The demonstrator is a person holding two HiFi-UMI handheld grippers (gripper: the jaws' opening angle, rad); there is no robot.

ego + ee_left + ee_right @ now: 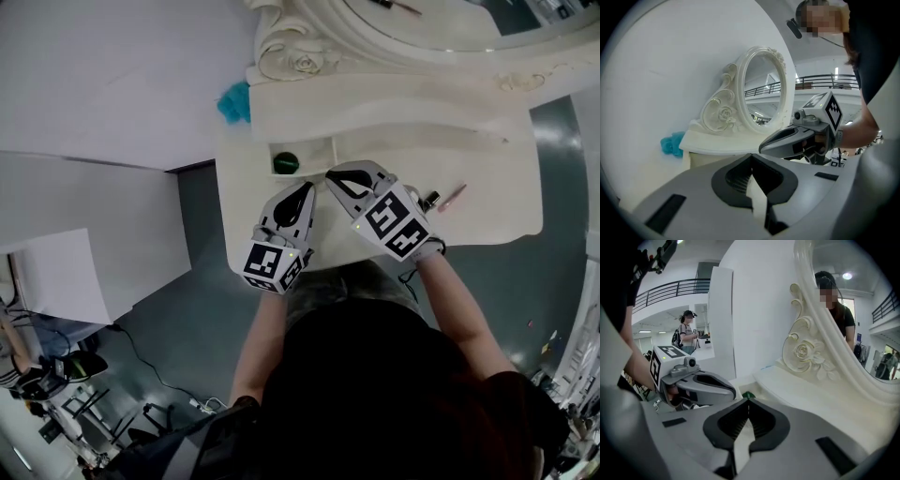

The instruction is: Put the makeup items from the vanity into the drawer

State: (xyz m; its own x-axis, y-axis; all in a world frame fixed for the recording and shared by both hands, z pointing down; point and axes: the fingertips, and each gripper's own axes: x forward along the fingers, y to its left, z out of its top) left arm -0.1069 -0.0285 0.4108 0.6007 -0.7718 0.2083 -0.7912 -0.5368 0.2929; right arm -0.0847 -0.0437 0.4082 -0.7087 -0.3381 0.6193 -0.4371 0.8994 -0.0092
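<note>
Entry, vanity clearing: the cream vanity (487, 234) is carrying an ornate oval mirror (764, 89) along its back edge, and a fluffy teal object (234, 101) is sitting off its back left corner. What appears to be the open drawer (331, 155) is standing out from the raised back tier, left of centre, and a round green item (286, 163) is lying inside it, which suggests the stowing is already partly done. Two makeup items are waiting on the vanity top toward its right side, near the front edge: a pink stick (453, 197) lying slantwise and a small dark bottle (431, 199) just beside it. The left gripper (302, 187) is hovering over the front edge with its tip aimed at the drawer, jaws pressed together with nothing between them. The right gripper (333, 175) is hanging just beside it, angled downward over the drawer's front, jaws likewise meeting at the tips and carrying nothing. Both tools are gathering at the drawer rather than over the loose items, so neither is positioned for a pick; the right one is lying nearer the stick and bottle and would probably be the one to open and reach for them.
</note>
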